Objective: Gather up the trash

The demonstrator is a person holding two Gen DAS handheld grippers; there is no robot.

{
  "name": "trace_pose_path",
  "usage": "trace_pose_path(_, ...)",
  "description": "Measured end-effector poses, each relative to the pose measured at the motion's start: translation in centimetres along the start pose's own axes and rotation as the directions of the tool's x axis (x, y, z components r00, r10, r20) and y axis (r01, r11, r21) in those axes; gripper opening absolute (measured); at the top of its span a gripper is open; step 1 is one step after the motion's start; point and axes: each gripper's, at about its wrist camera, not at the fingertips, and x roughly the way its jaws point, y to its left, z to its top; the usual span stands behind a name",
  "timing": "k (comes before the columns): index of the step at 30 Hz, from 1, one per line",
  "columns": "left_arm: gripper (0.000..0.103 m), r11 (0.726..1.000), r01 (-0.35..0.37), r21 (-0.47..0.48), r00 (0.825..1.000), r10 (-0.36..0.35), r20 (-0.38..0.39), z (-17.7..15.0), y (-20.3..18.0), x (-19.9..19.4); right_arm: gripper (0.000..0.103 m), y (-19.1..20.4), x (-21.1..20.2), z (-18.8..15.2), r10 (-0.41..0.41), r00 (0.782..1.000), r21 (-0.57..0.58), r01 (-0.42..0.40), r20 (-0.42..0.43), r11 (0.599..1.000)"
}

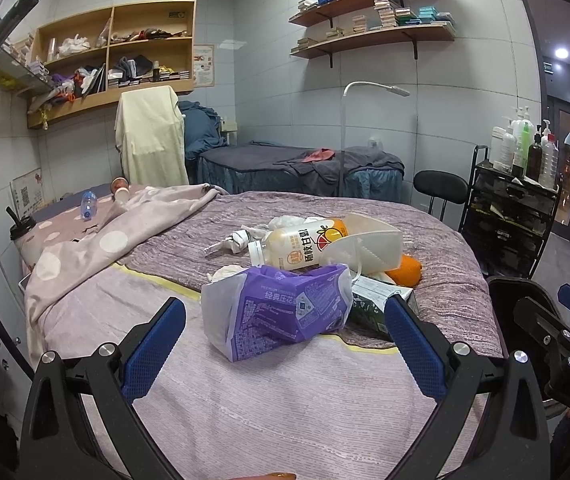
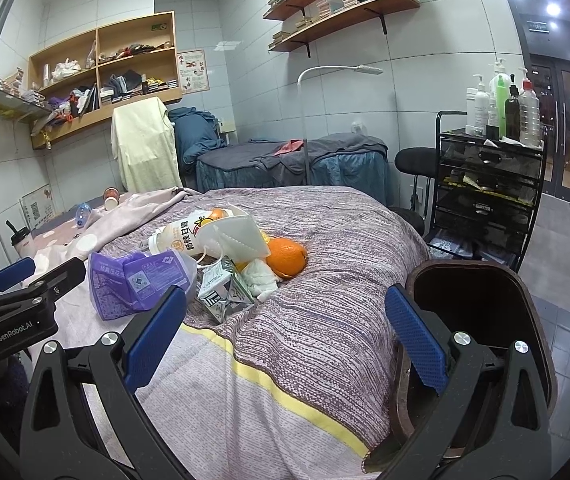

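1. While both jaws stand wide and empty, the left gripper frames the purple tissue pack at centre frame, likely the first pick.
2. Centre-left in its own view, the right gripper hovers over the bed.
3. Behind lie a juice bottle, face mask, crumpled carton and orange.
4. At lower right the dark bin looks empty, placed to receive them.

Purple tissue pack, orange fruit, polka-dot blanket, blue claw pads

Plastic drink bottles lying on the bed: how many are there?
2. A juice bottle lies in the trash pile mid-bed, partly under a white face mask. A small clear bottle lies on the polka-dot blanket near the far-left wall. Others may be hidden.
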Motion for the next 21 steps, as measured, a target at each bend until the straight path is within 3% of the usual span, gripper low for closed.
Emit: trace_pose_path(21,0.098,1.0,0.007,0.009,1.0,-0.007,0.001,0.19,-0.26,-0.08,0.098,0.03,-0.16,0.12,0.001,1.0,0.0,-0.001,0.005,1.0)
